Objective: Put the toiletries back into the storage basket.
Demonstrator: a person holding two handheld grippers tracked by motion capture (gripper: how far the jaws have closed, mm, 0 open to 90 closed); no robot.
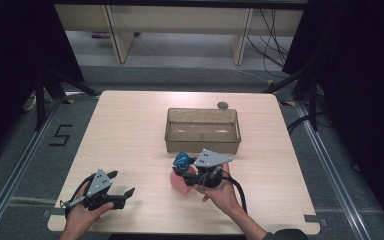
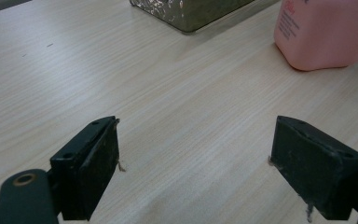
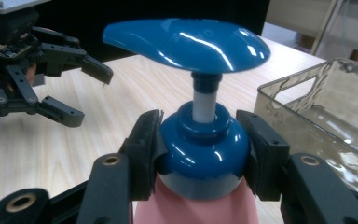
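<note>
A pink pump bottle [image 1: 180, 185] with a blue cap and pump head [image 3: 186, 44] stands on the wooden table [image 1: 130, 130], just in front of a clear plastic tub [image 1: 203, 146]. My right gripper [image 1: 182, 170] is shut on the bottle's blue collar [image 3: 203, 154], one jaw on each side. In the left gripper view the bottle's pink base [image 2: 321, 32] rests on the tabletop. My left gripper [image 1: 122, 183] is held near the front left of the table, open, with nothing between its fingers [image 2: 93, 163]. The right gripper view shows the left gripper [image 3: 91, 95] beyond the bottle.
The tub [image 3: 307, 93] has nothing in it. A small dark round disc [image 1: 223, 105] lies at the table's far edge behind it. Black curtains flank the table, and wooden furniture legs and cables stand on the floor beyond.
</note>
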